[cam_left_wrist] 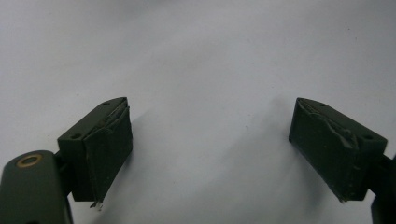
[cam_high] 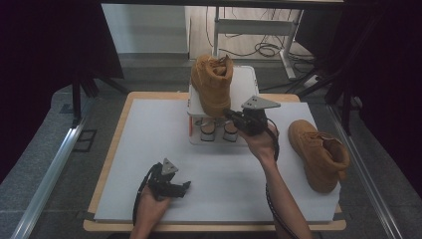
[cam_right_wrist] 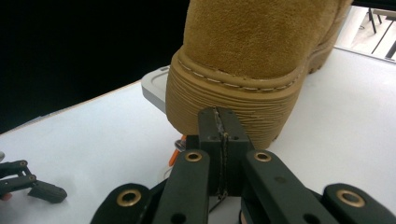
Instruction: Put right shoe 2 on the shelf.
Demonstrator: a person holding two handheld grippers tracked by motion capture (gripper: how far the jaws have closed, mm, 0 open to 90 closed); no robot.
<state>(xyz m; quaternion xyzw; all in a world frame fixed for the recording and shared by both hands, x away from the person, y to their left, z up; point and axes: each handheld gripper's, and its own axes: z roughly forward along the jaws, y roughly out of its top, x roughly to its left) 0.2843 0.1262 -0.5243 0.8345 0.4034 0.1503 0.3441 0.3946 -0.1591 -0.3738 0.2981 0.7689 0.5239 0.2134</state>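
Observation:
A tan suede boot [cam_high: 212, 84] stands on a white raised stand [cam_high: 247, 79] at the back of the table, its ridged heel sole [cam_right_wrist: 233, 112] toward me. My right gripper [cam_high: 228, 114] is shut with nothing between its jaws. Its tips [cam_right_wrist: 219, 117] are right at the boot's heel sole; whether they touch it is unclear. A second tan boot [cam_high: 318, 154] lies on the white mat [cam_high: 224, 174] at the right. My left gripper [cam_high: 181, 188] rests near the front edge, open and empty, with bare mat between its pads [cam_left_wrist: 109, 140].
Under the stand's top sit two small rounded objects [cam_high: 208, 130], and an orange part [cam_right_wrist: 176, 151] shows below the heel. The wooden table edge [cam_high: 107, 164] frames the mat. A metal rail [cam_high: 50, 169] runs along the left floor; desk legs and cables [cam_high: 263, 49] lie beyond.

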